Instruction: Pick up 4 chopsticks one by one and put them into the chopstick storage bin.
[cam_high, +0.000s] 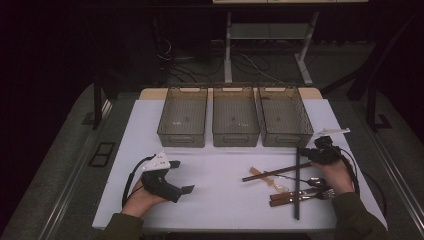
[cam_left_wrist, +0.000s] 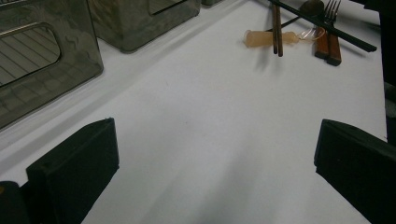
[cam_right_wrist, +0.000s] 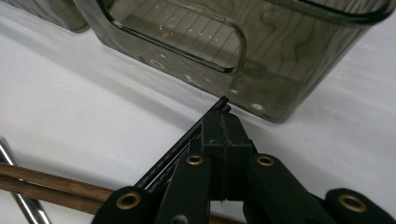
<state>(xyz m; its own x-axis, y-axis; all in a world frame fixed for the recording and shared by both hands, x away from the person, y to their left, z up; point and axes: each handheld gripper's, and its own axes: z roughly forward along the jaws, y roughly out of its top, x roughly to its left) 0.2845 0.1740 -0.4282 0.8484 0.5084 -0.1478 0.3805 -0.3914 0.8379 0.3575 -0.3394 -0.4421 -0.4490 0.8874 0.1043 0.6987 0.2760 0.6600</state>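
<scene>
my right gripper (cam_right_wrist: 223, 116) is clamped on the far tip of a black chopstick (cam_high: 297, 185), just in front of the right-hand bin (cam_high: 284, 116) near the table's (cam_high: 220, 200) right edge. my left gripper (cam_left_wrist: 210, 158) rests near the left front corner, jaws wide apart, holding nothing.
</scene>
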